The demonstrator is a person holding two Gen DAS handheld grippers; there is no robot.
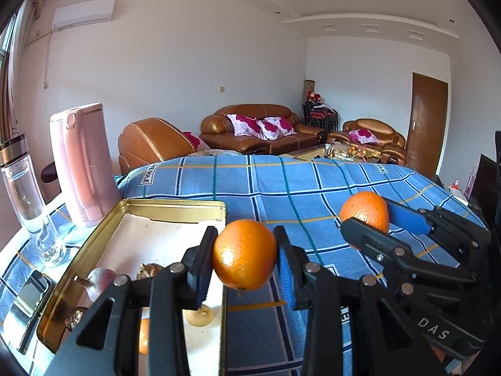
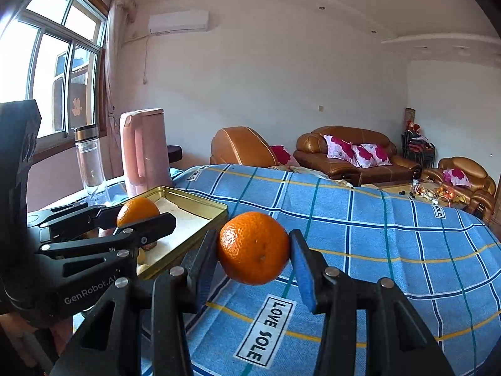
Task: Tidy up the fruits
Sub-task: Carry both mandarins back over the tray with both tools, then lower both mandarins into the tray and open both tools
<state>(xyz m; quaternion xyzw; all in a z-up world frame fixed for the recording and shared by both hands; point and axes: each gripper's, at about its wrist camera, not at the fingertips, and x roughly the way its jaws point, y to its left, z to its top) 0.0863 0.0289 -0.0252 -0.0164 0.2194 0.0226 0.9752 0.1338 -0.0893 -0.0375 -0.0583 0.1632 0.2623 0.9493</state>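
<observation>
Two oranges are up in the air at once, one in each of my hands, and the job now is to get both into the gold tin tray (image 1: 175, 208) without knocking what already lies there. I judge the left one should go first, since it hangs right at the tray's near corner; I would bring it over a bare patch of the white liner, lower it until it nearly rests, and only then let go, so it does not roll into the small fruits and nuts at the near end. The right one should wait clear of the left tool, then follow to another bare patch.

My left hand-held gripper (image 1: 245, 255) is clamped on its orange (image 1: 244, 255), both blue pads pressing the sides, the fruit lifted off the checked blue cloth (image 1: 281, 188) on the counter. My right hand-held gripper (image 2: 253, 250) is closed on the second orange (image 2: 253, 247) in the same way, held above the cloth to the right of the tray. The pink kettle (image 2: 144, 147) and the glass bottle (image 2: 89, 159) stand behind the tray, well clear.
</observation>
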